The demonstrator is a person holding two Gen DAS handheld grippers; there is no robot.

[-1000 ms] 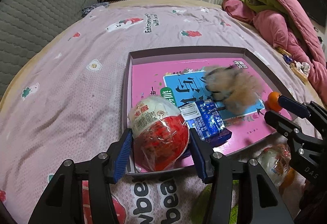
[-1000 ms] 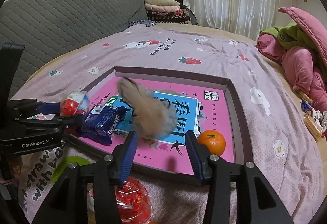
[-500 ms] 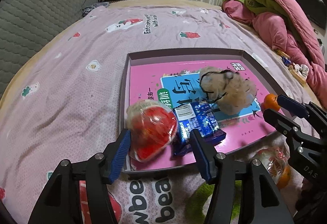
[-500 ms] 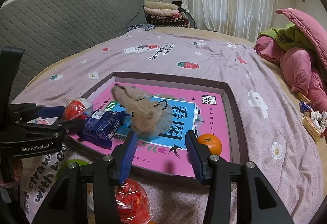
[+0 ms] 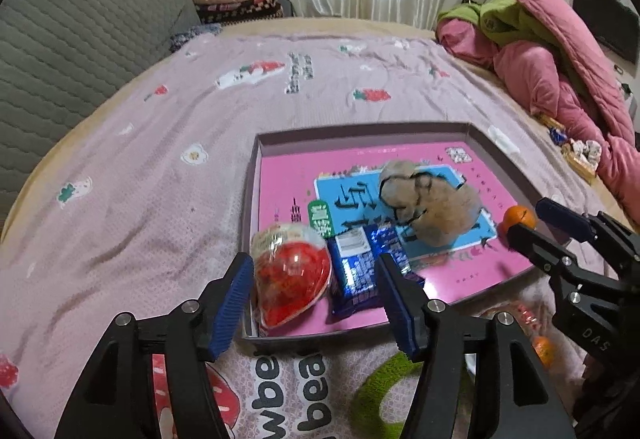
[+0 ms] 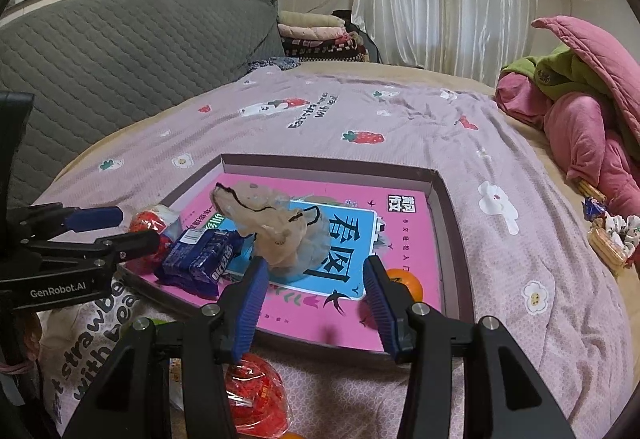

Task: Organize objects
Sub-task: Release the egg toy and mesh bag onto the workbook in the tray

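At the left edge of the shallow box tray (image 5: 249, 199), the red-and-white wrapped snack (image 5: 290, 275) lay in the near-left corner, tilted against the low wall. The left gripper (image 5: 316, 299) hung just short of it with its blue pads spread wide and nothing between them. Just right of the snack sat the blue biscuit packet (image 5: 360, 271), touching it, and beyond that the bagged tan pastry (image 5: 432, 207) rested on the pink-and-blue book cover (image 5: 448, 179) lining the tray. Farther right a small orange (image 6: 406, 285) sat near the tray's right wall. The right gripper (image 6: 314, 297) hovered at the near rim, equally wide open and empty. Outside the tray, another red wrapped snack (image 6: 256, 399) lay on the strawberry-print bedsheet (image 6: 360, 119) beneath that gripper. The likely trouble ahead: the bedding is soft, so pressing on the rim could tip the tray and roll the orange, and the loose plastic wrap might slip from the pads when gripped.
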